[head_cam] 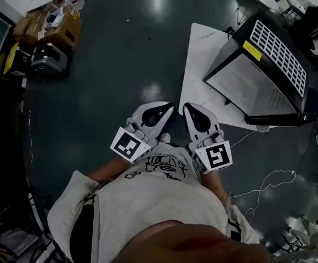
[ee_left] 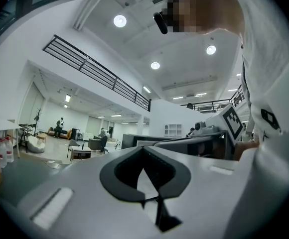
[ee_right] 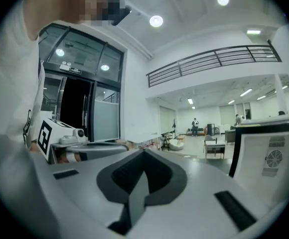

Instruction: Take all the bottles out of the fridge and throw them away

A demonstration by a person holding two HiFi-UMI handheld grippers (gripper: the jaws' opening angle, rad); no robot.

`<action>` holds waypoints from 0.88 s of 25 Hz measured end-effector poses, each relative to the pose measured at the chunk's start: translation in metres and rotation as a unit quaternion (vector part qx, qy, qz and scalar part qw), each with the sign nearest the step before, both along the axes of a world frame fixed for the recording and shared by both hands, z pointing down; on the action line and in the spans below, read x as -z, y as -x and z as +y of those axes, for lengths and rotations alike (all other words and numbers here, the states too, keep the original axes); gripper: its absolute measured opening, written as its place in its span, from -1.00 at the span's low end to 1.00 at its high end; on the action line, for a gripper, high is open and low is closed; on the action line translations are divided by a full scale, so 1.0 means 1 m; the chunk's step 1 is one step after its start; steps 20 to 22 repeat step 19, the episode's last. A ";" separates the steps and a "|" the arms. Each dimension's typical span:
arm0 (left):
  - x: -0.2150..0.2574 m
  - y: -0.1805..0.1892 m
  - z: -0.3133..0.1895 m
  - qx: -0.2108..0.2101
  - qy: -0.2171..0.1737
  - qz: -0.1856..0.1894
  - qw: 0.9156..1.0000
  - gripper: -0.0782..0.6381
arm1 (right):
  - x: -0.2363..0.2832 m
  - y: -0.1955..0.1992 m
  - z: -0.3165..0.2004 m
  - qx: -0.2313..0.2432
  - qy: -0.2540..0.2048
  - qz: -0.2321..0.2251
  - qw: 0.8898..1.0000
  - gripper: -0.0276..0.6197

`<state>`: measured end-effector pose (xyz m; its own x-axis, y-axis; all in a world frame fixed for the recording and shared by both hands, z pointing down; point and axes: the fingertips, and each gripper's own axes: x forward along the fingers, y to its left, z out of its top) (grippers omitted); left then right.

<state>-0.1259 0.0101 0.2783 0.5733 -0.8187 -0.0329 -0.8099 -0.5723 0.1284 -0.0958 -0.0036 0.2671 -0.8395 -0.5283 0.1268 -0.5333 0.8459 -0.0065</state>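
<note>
Head view: left tongs (head_cam: 169,106) and right tongs (head_cam: 186,107) side by side, the fridge (head_cam: 263,75) on a white sheet (head_cam: 203,53) just right of them. Left gripper view: tips pressed together, empty. Right gripper view: likewise pressed together, fridge at right.

Fridge (head_cam: 257,86) on board (head_cam: 202,53), right; boxes (head_cam: 60,29) far left.

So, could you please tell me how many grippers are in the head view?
2. The left gripper is held out in front of the person, and the right gripper is close beside it on its right. Both are shut and empty. None looks hidden.
</note>
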 end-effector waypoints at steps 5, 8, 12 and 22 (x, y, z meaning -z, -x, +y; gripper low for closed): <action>0.010 -0.002 0.000 -0.007 -0.001 0.001 1.000 -0.76 | 0.011 0.000 -0.002 -0.011 0.008 0.002 1.000 -0.89; 0.013 -0.005 0.001 -0.013 -0.003 0.002 1.000 -0.76 | 0.014 -0.001 -0.002 -0.013 0.004 0.002 1.000 -0.89; 0.016 -0.007 -0.001 -0.018 -0.009 -0.003 1.000 -0.76 | 0.010 -0.004 -0.001 -0.008 0.000 0.007 1.000 -0.89; 0.018 -0.009 0.003 -0.029 0.003 0.011 1.000 -0.76 | 0.017 -0.003 -0.003 -0.015 -0.008 0.003 1.000 -0.89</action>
